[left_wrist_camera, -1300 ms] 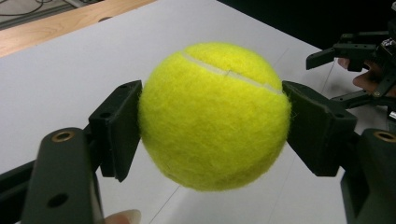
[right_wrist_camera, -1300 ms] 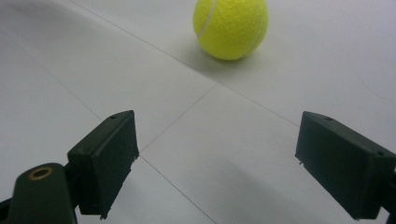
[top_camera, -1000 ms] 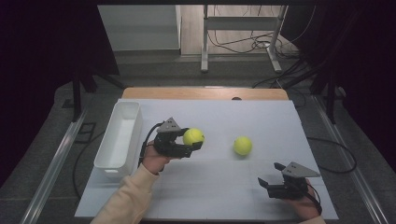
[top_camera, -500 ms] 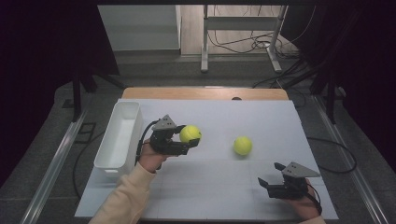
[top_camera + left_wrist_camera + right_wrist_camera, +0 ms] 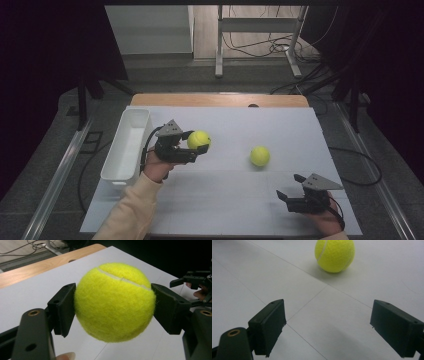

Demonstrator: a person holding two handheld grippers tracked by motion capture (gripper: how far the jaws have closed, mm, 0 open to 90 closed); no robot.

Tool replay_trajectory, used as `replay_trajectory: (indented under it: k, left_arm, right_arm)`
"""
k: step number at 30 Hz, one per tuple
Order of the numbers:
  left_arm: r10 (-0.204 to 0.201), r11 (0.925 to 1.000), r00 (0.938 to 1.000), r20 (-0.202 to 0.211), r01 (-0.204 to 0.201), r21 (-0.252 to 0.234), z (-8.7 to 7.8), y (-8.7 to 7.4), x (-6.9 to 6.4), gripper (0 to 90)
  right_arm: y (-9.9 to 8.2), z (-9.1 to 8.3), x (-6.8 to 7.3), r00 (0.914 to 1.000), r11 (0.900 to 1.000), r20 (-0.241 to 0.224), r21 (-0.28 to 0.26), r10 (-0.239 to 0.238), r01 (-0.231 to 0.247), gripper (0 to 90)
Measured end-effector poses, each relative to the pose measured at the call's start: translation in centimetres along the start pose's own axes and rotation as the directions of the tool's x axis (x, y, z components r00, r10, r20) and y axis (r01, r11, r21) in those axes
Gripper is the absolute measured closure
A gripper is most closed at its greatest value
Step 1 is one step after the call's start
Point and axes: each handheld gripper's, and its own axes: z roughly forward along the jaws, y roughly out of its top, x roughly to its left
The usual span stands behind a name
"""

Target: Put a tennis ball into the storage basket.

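Observation:
A yellow tennis ball point(image 5: 198, 140) point(image 5: 113, 301) is clamped between the jaws of my left gripper point(image 5: 192, 148), which is shut on it and holds it a little above the white table, just right of the white bin. A second tennis ball point(image 5: 260, 156) point(image 5: 335, 255) rests on the table near the middle right. My right gripper point(image 5: 291, 189) point(image 5: 332, 327) is low near the front right corner, open, with bare table between its jaws and the second ball some way ahead of it.
A long white bin point(image 5: 127, 145) stands along the table's left side. The white table point(image 5: 225, 200) has a wooden strip at its far edge point(image 5: 215, 100). Cables and a metal stand are on the floor behind.
The left gripper has drifted slightly left toward the bin with the ball held in it. The right gripper and the second ball have stayed put.

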Motion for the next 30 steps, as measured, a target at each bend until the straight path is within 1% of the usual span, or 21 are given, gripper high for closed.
replay_trajectory:
  k: [7, 18, 30]
  left_arm:
    - [-0.002, 0.9999, 0.9999, -0.013, 0.002, -0.013, -0.8, 0.2, 0.4, 26.1]
    - [-0.023, 0.9988, 0.9992, -0.034, 0.021, -0.045, -2.0, 0.4, 1.2, 26.1]
    - [-0.046, 0.9972, 0.9974, -0.055, 0.043, -0.061, -3.0, 0.4, 2.3, 26.1]
  right_arm:
    - [0.0, 0.0, 0.0, 1.0, 1.0, 0.001, 0.0, 0.0, 0.0, 13.5]
    - [0.0, 0.0, 0.0, 1.0, 1.0, 0.001, 0.0, -0.001, 0.001, 13.5]
    - [0.0, 0.0, 0.0, 1.0, 1.0, 0.001, 0.0, -0.001, 0.001, 13.5]
